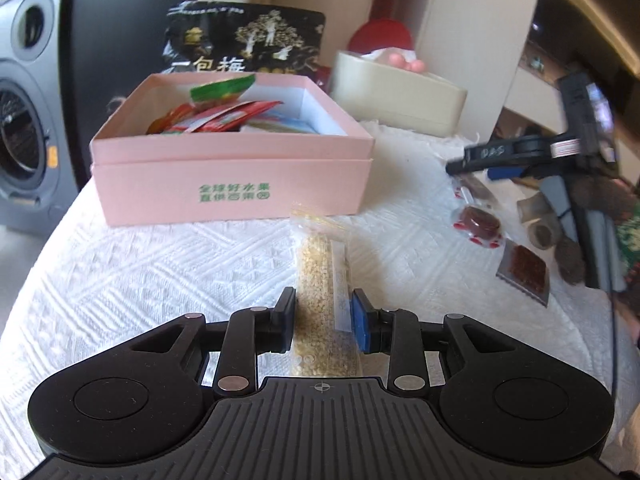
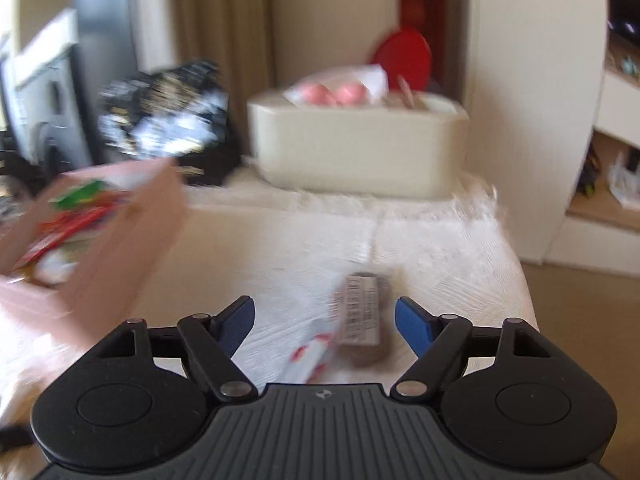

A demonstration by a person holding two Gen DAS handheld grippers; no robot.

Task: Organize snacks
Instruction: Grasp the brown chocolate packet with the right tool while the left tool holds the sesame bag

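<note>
My left gripper (image 1: 323, 307) is shut on a clear packet of tan grain snack (image 1: 323, 280), which points toward the pink box (image 1: 232, 178). The box holds several red and green snack packets (image 1: 216, 114). In the right wrist view, my right gripper (image 2: 325, 312) is open over a brown snack with a white label (image 2: 362, 312) and a red-and-white wrapper (image 2: 310, 354) on the white cloth; the jaws stand on either side, apart from it. The pink box (image 2: 120, 232) is at the left, blurred. The right gripper (image 1: 520, 156) also shows at the right of the left wrist view.
A cream bin (image 1: 400, 96) with pink items stands behind the pink box, and a black snack bag (image 1: 248, 40) leans behind it. Loose wrapped snacks (image 1: 478, 224) and a square packet (image 1: 524, 270) lie at the right. The table edge (image 2: 520, 276) drops off at right.
</note>
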